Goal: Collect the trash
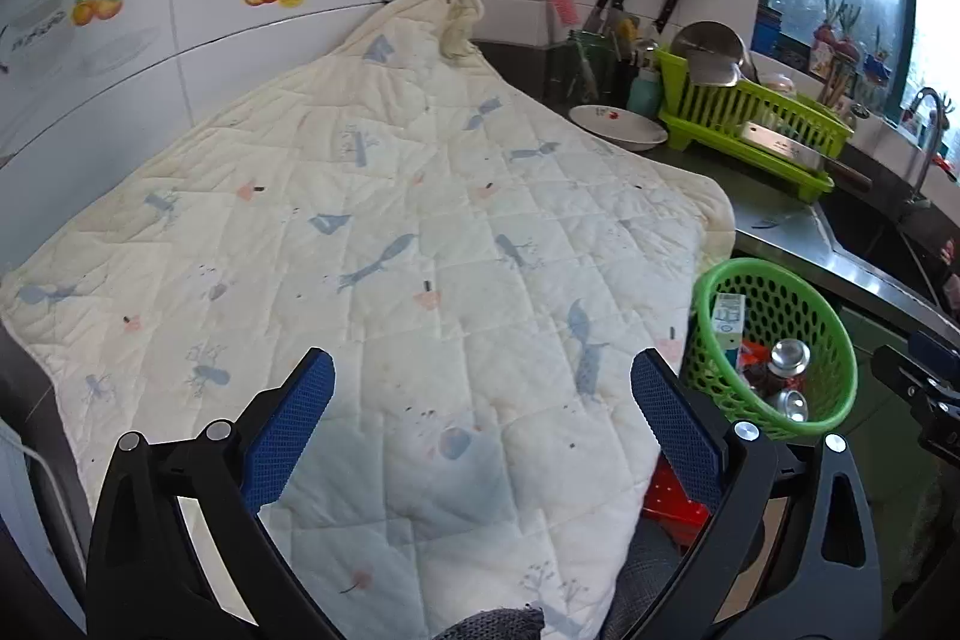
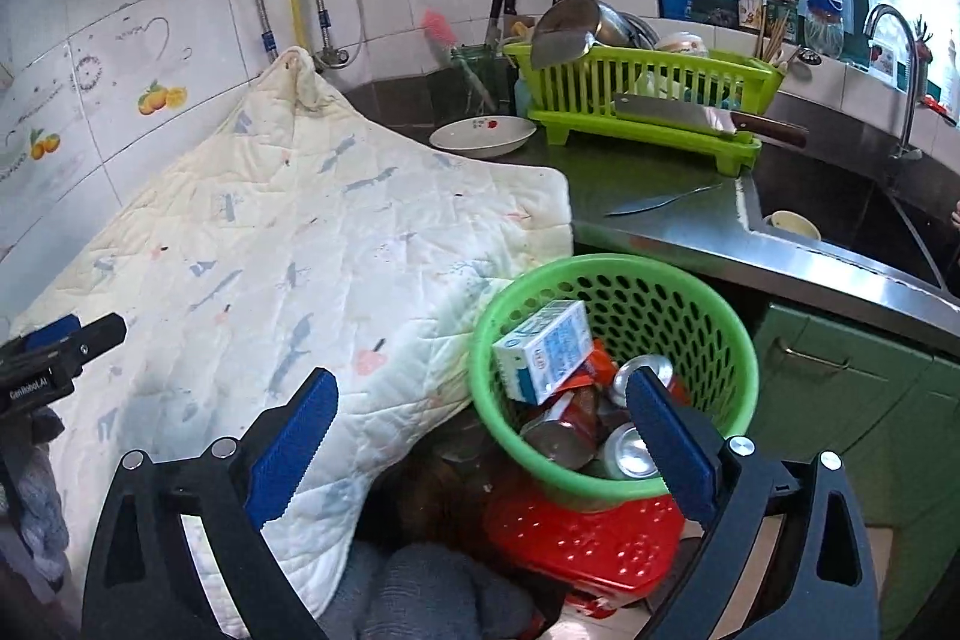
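A green mesh basket (image 2: 708,316) stands on a red stool (image 2: 588,538) beside the counter. It holds a white and blue carton (image 2: 543,349), several metal cans (image 2: 627,451) and a red wrapper. My right gripper (image 2: 480,400) is open and empty, just above and left of the basket. My left gripper (image 1: 483,382) is open and empty over a cream quilted cloth (image 1: 390,250). The basket (image 1: 828,328) shows at the right of the left wrist view, with the carton (image 1: 729,319) and cans (image 1: 789,358) inside.
The quilted cloth (image 2: 288,244) covers the counter and hangs over its front edge. A white dish (image 2: 483,136), a green dish rack (image 2: 648,100) with a cleaver (image 2: 678,112), a knife (image 2: 654,202) and a sink (image 2: 840,214) lie to the right. Green cabinets (image 2: 840,376) are below.
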The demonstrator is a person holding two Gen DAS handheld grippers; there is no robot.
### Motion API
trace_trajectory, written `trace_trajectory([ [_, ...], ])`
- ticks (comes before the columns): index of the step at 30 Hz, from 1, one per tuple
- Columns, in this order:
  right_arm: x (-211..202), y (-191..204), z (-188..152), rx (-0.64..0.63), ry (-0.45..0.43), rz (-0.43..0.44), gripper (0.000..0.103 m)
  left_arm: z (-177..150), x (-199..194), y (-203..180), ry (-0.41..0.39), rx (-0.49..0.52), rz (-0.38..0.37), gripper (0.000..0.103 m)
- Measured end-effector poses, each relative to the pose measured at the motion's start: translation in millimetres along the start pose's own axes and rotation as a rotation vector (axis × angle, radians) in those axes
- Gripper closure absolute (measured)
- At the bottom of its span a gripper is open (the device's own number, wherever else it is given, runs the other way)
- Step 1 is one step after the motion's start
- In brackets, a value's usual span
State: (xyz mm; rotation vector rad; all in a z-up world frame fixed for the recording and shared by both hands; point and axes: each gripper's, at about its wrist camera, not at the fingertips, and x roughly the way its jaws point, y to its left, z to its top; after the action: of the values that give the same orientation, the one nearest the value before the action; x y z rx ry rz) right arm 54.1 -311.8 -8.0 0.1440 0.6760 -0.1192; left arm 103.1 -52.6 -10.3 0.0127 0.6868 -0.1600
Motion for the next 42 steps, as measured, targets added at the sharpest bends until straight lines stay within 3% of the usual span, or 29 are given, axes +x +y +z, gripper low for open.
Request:
trace_trajectory([
  [14,-13,18,-7,-0.048,-0.024,-0.031,0.009,-13,-18,20,-0.029,-0.043,0.018,0.005],
  [42,-23,22,-6,-0.067,-0.045,-0.046,0.008,-16,-25,16,-0.050,0.013,0.030,0.005],
])
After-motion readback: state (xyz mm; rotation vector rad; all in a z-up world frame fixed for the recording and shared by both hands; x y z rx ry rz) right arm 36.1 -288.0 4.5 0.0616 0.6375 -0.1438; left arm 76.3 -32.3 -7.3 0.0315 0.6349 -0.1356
